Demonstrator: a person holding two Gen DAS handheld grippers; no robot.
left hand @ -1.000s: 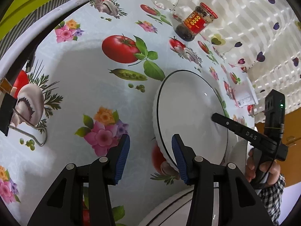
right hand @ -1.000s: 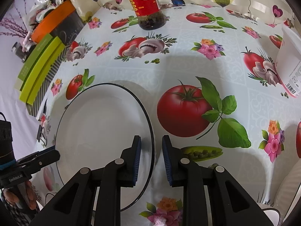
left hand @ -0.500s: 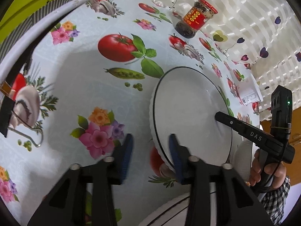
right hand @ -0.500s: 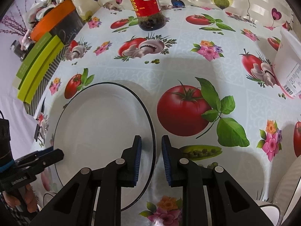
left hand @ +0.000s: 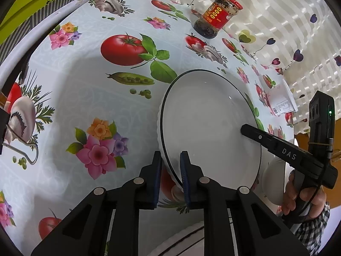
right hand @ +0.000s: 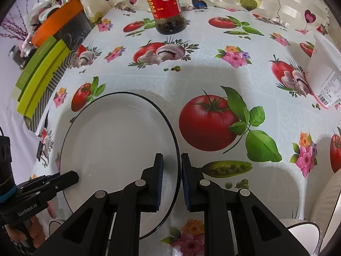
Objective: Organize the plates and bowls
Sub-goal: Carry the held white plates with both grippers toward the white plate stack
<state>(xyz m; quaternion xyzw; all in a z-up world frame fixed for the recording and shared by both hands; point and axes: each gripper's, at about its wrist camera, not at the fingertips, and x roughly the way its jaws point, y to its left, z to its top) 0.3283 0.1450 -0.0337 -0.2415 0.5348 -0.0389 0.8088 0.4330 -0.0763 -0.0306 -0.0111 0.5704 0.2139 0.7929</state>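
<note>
Glossy vinyl tablecloth [right hand: 213, 68], pale blue-white with printed tomatoes, mushrooms, pea pods and flowers, covers the table. A cream curtain [left hand: 287, 21] with woven stripes and heart motifs hangs behind the far edge.

Largest item on the cloth is a round white ceramic plate [right hand: 115, 140], smooth and shallow, with a thin black line at its rim. It sits near the front of the table, between the two grippers.

The left gripper [left hand: 169, 166], black plastic with blue ribbed pads, has just been closing; its jaws now straddle the plate's near-left rim, one pad under and one over, and appear clamped on it. The right gripper [right hand: 172, 170], same build, stands nearly closed across the opposite rim with the black line between the pads; whether the pads actually press on the rim cannot be told from the view.

Lime-green flat boxes [right hand: 40, 79] lie stacked at the table's left side. A second white dish [right hand: 324, 204] shows partly at the right edge of the right wrist view. A glass jar [right hand: 165, 6], cylindrical, with red label and red lid, holds dark contents at the far edge. A black binder clip [left hand: 6, 132] grips the cloth's left edge.
</note>
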